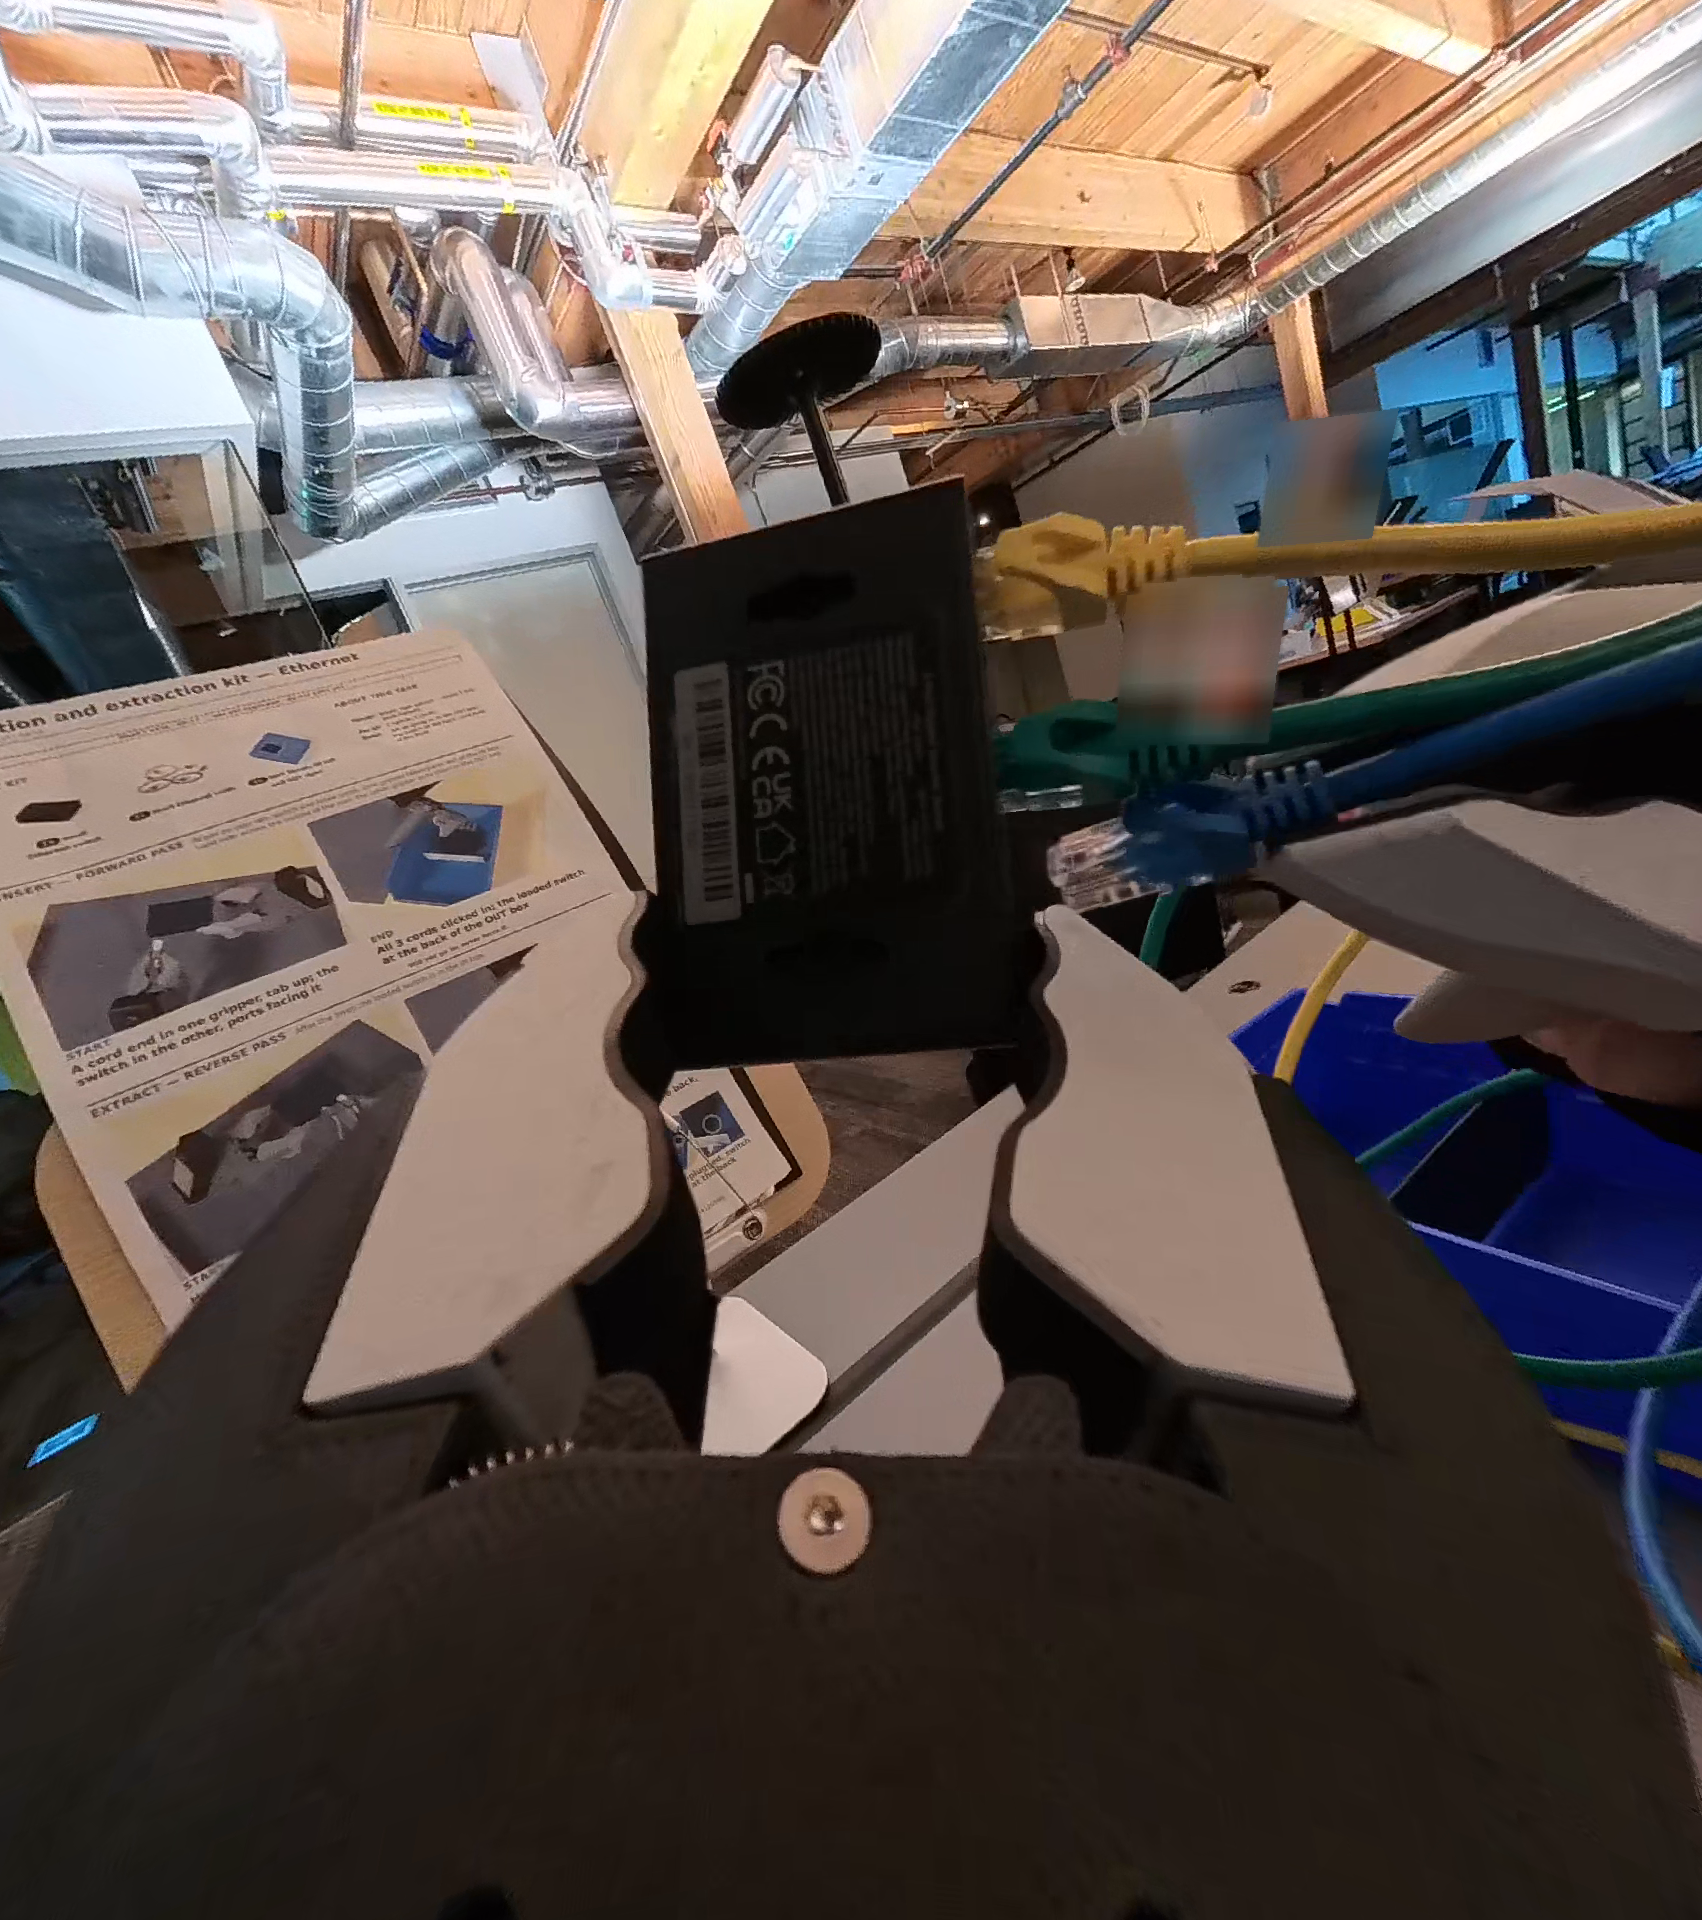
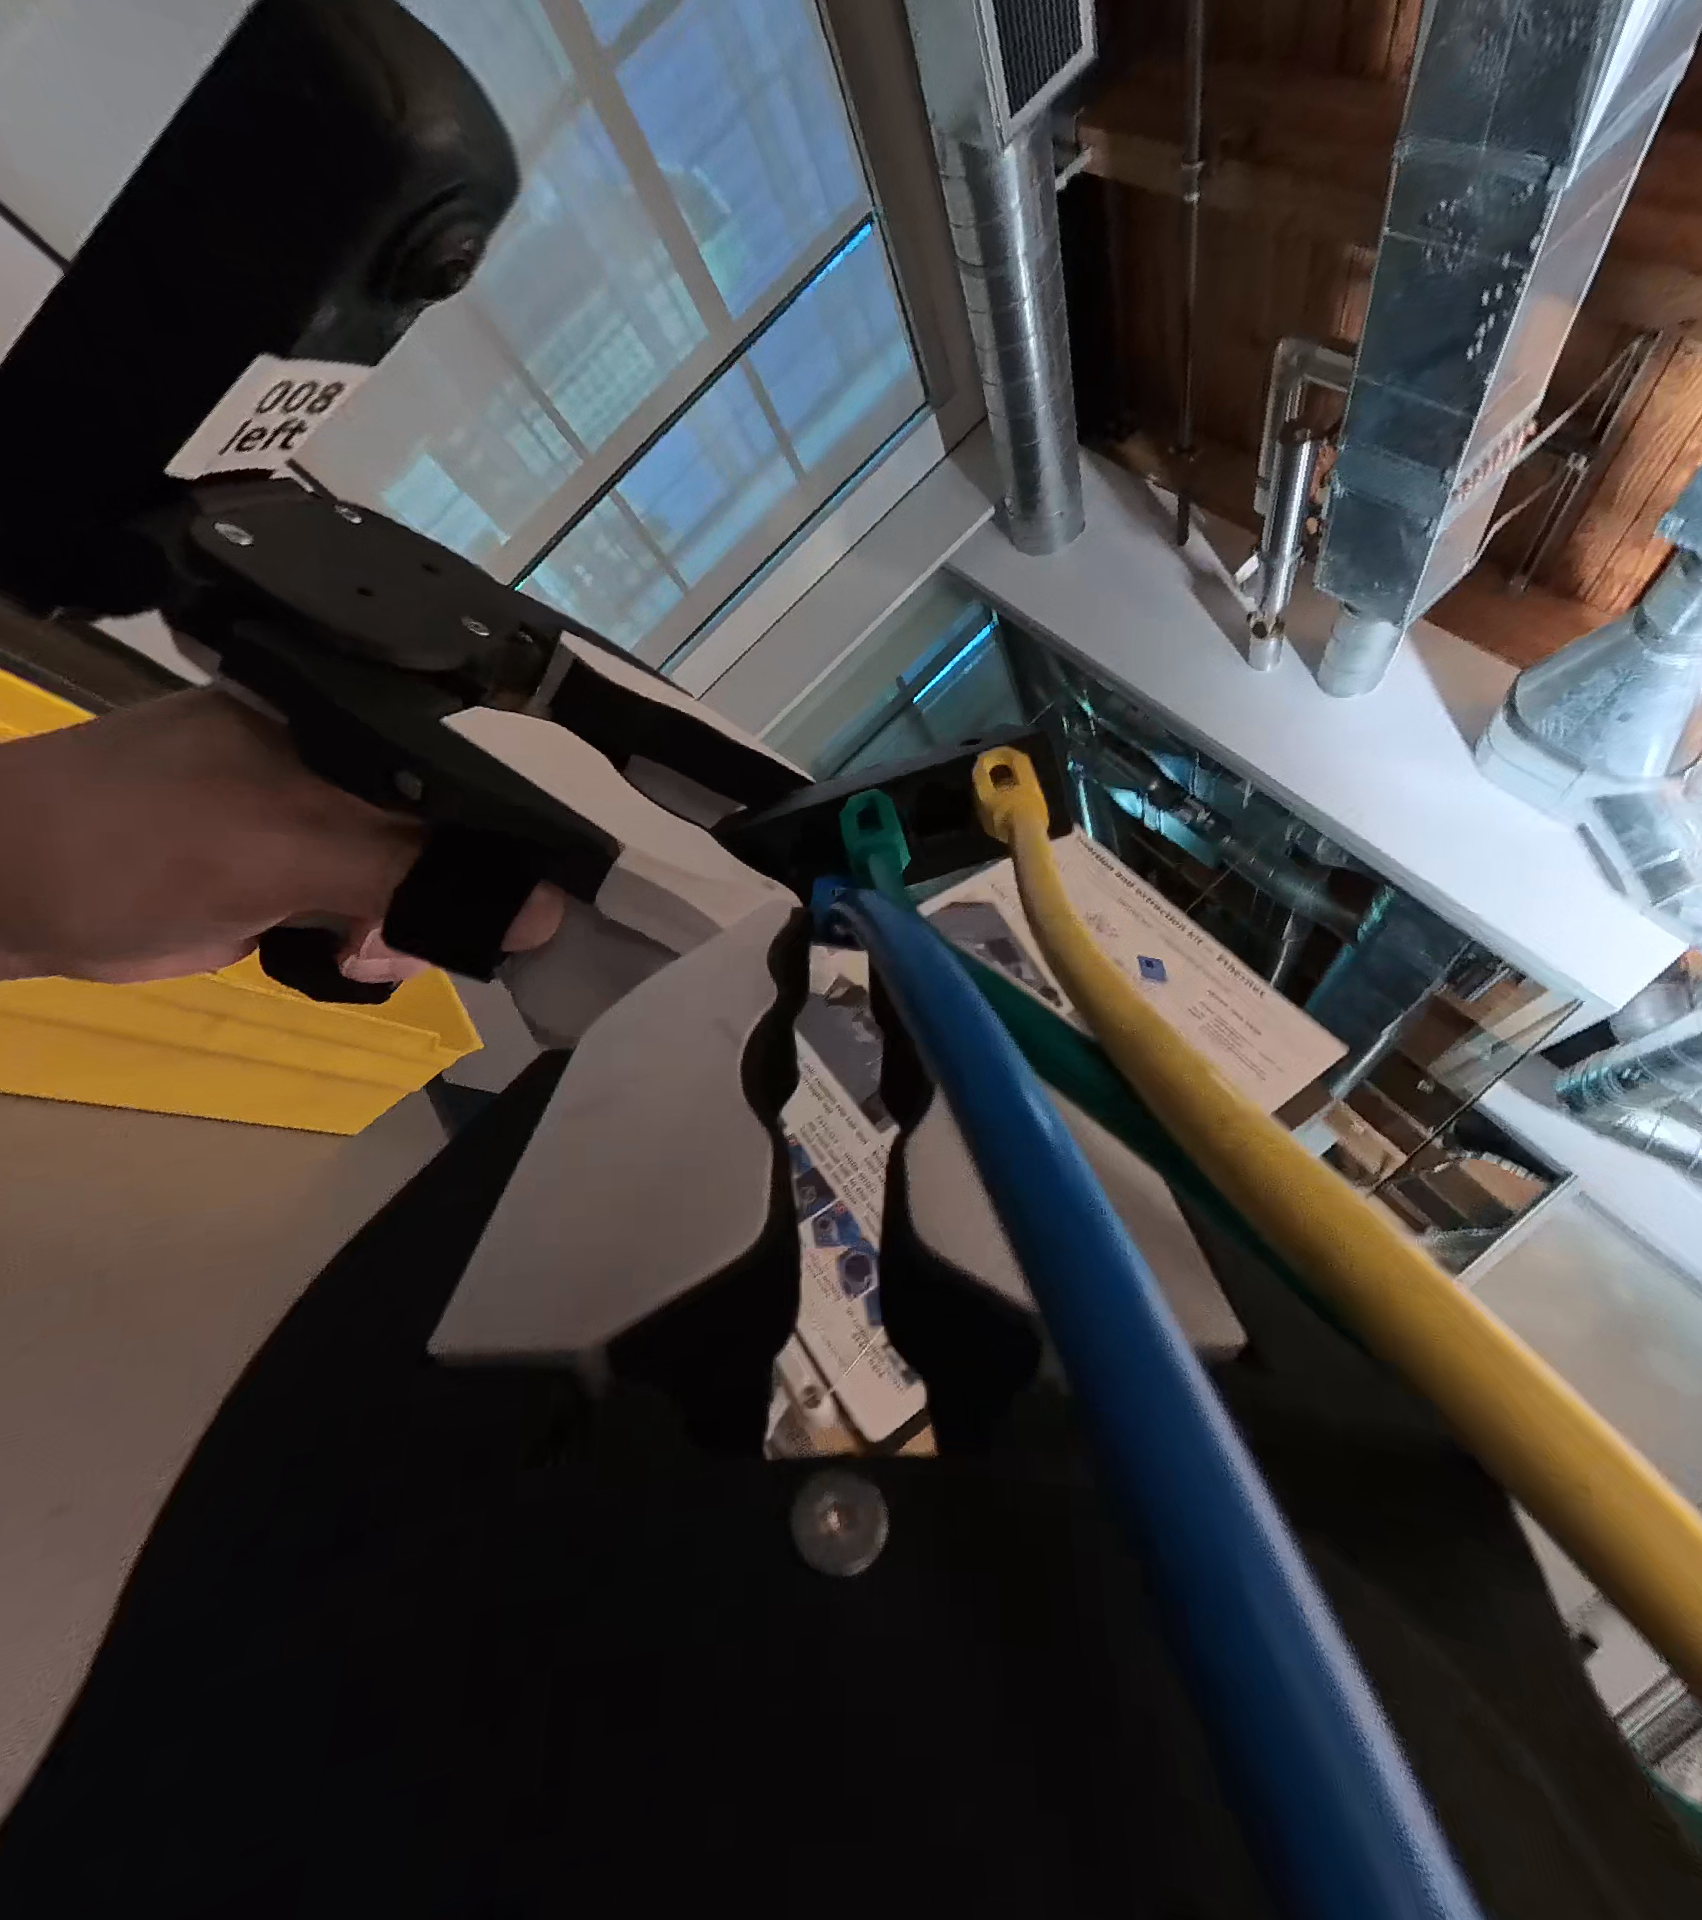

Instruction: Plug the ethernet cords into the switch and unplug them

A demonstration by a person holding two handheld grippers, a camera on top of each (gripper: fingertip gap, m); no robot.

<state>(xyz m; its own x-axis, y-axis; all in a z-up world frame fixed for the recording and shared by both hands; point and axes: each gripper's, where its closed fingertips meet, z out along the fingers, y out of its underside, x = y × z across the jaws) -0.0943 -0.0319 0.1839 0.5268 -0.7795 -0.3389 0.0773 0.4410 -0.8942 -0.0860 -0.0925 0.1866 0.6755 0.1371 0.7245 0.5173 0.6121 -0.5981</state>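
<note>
My left gripper is shut on the lower end of the black switch and holds it up in the air, underside toward the camera. The yellow cord's plug and the green cord's plug sit in ports on the switch's right side. My right gripper is shut on the blue cord's plug. Its clear tip is just outside the switch's port side. In the right wrist view the right gripper pinches the blue plug right below the switch, next to the green plug and yellow plug.
A printed instruction sheet stands behind the switch on the left. A blue bin lies below right, with the cords trailing into it. A yellow bin sits on the grey table behind the hand holding the left gripper.
</note>
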